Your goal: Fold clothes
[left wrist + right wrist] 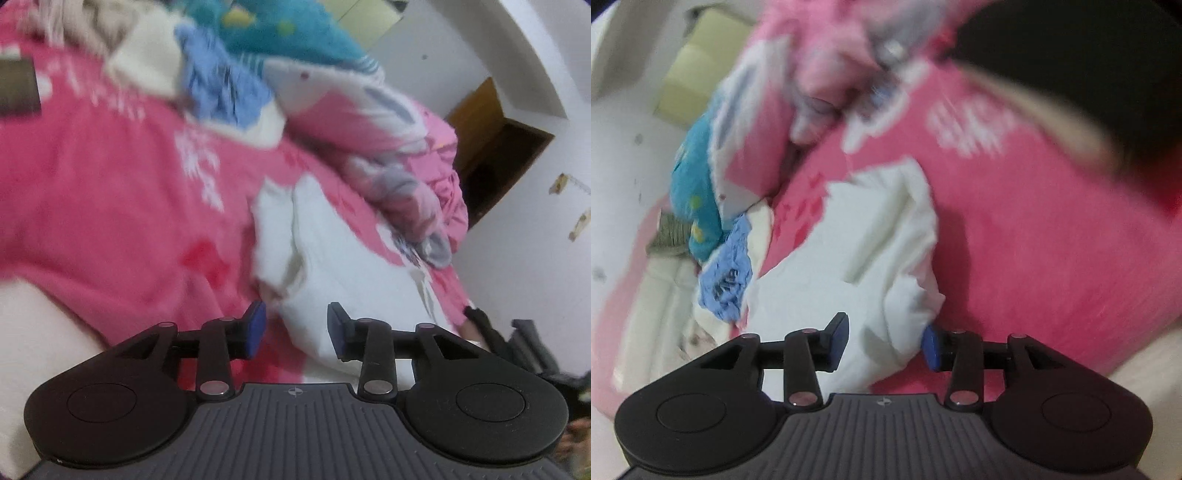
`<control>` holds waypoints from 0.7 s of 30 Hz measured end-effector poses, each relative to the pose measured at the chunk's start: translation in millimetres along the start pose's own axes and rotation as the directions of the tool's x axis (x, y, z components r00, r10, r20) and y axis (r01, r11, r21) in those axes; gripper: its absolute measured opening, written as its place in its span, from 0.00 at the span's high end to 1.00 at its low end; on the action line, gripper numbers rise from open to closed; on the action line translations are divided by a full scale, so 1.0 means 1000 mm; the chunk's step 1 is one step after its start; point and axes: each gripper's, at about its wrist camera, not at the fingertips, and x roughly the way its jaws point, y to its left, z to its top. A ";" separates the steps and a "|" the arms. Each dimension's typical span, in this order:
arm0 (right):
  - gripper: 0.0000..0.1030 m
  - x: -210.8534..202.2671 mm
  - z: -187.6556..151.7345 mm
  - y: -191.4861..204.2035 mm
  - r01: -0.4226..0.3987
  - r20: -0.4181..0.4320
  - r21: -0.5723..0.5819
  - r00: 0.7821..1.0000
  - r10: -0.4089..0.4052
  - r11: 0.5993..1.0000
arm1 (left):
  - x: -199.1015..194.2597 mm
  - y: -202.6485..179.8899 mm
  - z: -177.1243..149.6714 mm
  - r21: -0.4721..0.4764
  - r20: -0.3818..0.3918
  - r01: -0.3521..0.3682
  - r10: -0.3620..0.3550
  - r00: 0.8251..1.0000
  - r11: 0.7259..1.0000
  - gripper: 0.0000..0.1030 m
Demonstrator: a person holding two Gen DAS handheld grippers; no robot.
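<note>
Garment: a white, soft cotton garment (354, 266), bunched and partly doubled over, lies on the pink fleece bed cover (110, 177), well clear of the heap of other clothes.
Landmark heap: a blue knitted piece (225, 88), a teal fuzzy item (280, 33) and a pink-and-white quilt (369, 110) sit piled beyond the white garment.
Left gripper (297, 328): jaws stand apart, released; the garment's near edge lies beneath and between the blue pads, but neither pad presses it.
Right gripper (884, 341): jaws apart as well; a bunched corner of the white garment (886, 251) brushes the right-hand pad, with no pinch that I can make out.
Step in hand: looks like the pause between folds, both tools hovering over the garment's near end.
Next move: likely calls for pinching two corners of that near edge and carrying them toward the heap to lay one half flat.
Caution: the pictures are smeared, so fine contact is hard to judge.
</note>
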 end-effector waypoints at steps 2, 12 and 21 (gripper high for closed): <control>0.57 -0.006 -0.001 0.033 0.000 0.022 -0.117 1.000 0.002 0.993 | -0.002 -0.003 0.005 0.040 0.019 0.011 -0.012 1.000 0.999 0.65; 0.58 0.139 -0.023 0.241 -0.108 -0.121 -0.635 0.992 0.040 0.765 | 0.028 -0.015 0.005 0.220 -0.038 0.014 -0.006 0.999 0.975 0.68; 0.63 0.281 -0.051 0.323 -0.022 -0.139 -0.784 0.980 -0.141 0.621 | 0.026 -0.009 -0.004 0.226 -0.037 0.080 -0.073 0.997 0.971 0.75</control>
